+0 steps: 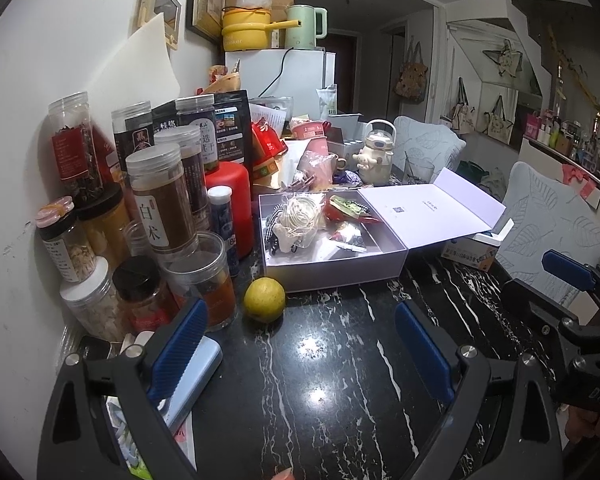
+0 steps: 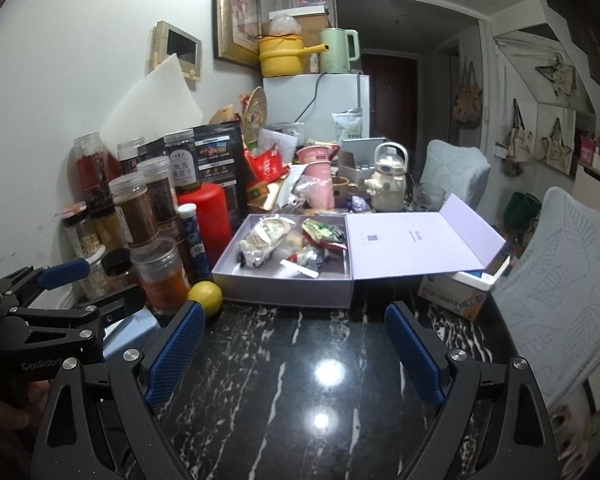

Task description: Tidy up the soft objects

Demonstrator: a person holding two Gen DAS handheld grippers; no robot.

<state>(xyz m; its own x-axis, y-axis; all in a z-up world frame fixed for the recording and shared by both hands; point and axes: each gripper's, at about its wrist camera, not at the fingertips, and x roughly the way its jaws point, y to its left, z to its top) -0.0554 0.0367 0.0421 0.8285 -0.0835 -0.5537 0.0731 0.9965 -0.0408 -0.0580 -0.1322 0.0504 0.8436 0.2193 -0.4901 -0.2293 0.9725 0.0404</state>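
An open lavender box (image 1: 332,272) (image 2: 284,290) stands on the black marble table (image 1: 332,392), its lid (image 1: 428,212) folded out to the right. Inside lie a cream stringy plush (image 1: 296,216) (image 2: 264,236), a red and green soft item (image 1: 348,208) (image 2: 324,234) and small packets. My left gripper (image 1: 300,344) hovers open over bare table in front of the box, with nothing between its blue pads. My right gripper (image 2: 296,352) is also open and empty, just right of the left one. Each gripper shows at the edge of the other's view.
Several jars (image 1: 160,200) and a red canister (image 1: 232,200) crowd the left wall. A yellow fruit (image 1: 264,299) (image 2: 206,296) sits by the box's front left corner. Cups and a cream bottle (image 1: 376,156) stand behind the box. Cushioned chairs (image 1: 552,232) and a carton (image 1: 470,250) are right.
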